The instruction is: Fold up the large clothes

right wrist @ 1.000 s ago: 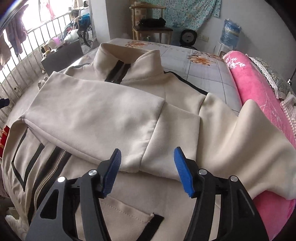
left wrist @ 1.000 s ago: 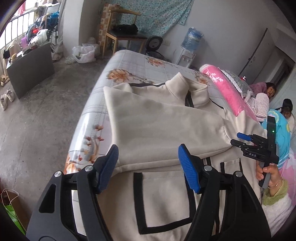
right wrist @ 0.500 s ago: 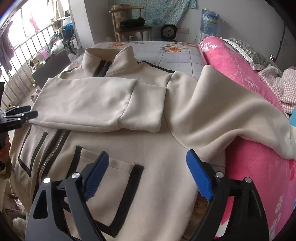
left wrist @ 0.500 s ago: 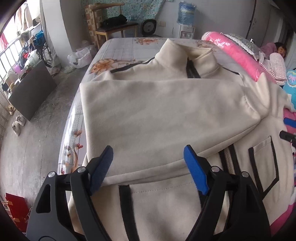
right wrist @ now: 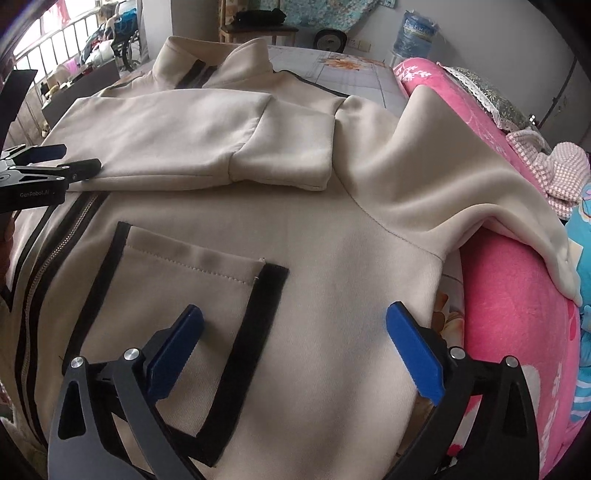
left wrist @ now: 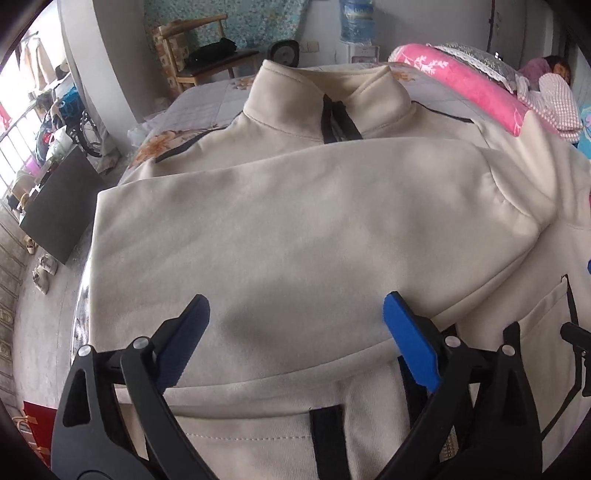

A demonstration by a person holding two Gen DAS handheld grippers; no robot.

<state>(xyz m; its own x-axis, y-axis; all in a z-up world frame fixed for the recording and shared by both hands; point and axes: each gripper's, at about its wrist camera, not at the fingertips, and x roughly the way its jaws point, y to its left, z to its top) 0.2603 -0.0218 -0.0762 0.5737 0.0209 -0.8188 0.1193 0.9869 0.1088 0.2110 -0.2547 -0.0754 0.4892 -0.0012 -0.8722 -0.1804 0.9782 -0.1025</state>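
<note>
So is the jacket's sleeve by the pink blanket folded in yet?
Not folded: that sleeve still drapes outward over the pink blanket.

You're facing a grey wall (left wrist: 110, 55) hung with a floral cloth (left wrist: 258, 18). A wooden chair (left wrist: 199, 55) and a water jug (right wrist: 415, 33) stand beyond the bed's (right wrist: 354, 74) far edge. Daylight enters through a railing (right wrist: 55, 37) at left, over bare concrete floor (left wrist: 40, 332). A pink blanket (right wrist: 517, 314) lines the bed's right edge.

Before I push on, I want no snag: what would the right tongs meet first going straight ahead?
Probably the cream jacket, near its black-trimmed pocket. The right tongs are opening, with nothing clamped; depth is unclear.
</note>
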